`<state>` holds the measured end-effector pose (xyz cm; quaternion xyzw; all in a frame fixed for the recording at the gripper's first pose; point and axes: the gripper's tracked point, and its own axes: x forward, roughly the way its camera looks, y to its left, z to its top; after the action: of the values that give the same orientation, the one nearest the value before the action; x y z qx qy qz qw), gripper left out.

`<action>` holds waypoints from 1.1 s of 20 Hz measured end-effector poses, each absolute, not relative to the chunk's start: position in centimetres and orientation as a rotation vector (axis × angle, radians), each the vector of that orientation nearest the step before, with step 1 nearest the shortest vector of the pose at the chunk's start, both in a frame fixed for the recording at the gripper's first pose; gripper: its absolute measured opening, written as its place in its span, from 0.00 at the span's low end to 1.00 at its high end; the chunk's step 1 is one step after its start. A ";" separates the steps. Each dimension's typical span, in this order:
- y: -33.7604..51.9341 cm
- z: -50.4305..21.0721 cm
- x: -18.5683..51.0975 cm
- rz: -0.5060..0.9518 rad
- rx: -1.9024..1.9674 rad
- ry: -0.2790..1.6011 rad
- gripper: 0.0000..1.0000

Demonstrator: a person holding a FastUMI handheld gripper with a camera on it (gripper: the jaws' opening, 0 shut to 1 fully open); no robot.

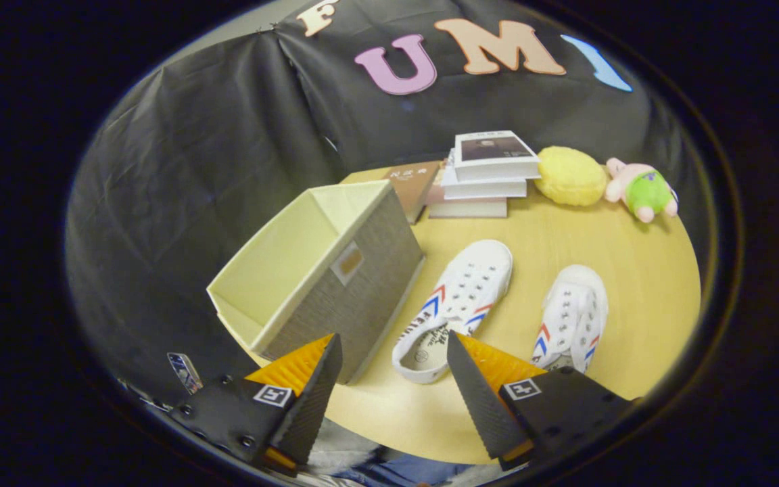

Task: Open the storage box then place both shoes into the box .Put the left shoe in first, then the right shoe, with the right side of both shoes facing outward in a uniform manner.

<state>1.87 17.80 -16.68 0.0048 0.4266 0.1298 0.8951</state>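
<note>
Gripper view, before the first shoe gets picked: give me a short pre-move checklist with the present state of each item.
1. Storage box open on top: ok, no lid on it, inside looks bare.
2. Gripper free: ok, fingers apart, holding nothing.
3. Both shoes reachable: ok, the nearer shoe lies just ahead of the fingers beside the box, the farther shoe apart from it.
4. Which shoe is the left one: cannot tell.
5. Clutter away from shoes: ok, books and plush toys sit beyond them.
</note>
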 end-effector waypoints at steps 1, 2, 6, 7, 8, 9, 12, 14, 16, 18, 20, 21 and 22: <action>17.6 -17.3 1.8 0.258 0.030 0.902 0.97; 17.8 -17.9 1.5 0.262 0.048 0.931 0.97; 16.5 -19.9 1.9 0.211 0.046 0.980 0.97; 16.0 -20.3 2.3 0.188 0.043 0.986 0.97; 15.7 -20.8 2.8 0.168 0.051 0.995 0.93; 15.4 -21.6 3.2 0.149 0.063 1.008 0.90; 13.8 -23.0 4.7 0.085 0.081 1.029 0.79; 13.4 -23.8 5.3 0.057 0.112 1.047 0.71; 13.6 -24.5 5.4 0.045 0.160 1.074 0.64; 13.6 -25.7 5.6 0.040 0.182 1.095 0.53; 13.2 -26.2 5.4 0.017 0.183 1.128 0.42; 13.0 -26.1 5.2 0.006 0.208 1.147 0.36; 13.1 -26.2 5.4 -0.011 0.240 1.152 0.30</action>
<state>5.41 13.07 -26.19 0.1131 0.5433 -0.0050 0.8318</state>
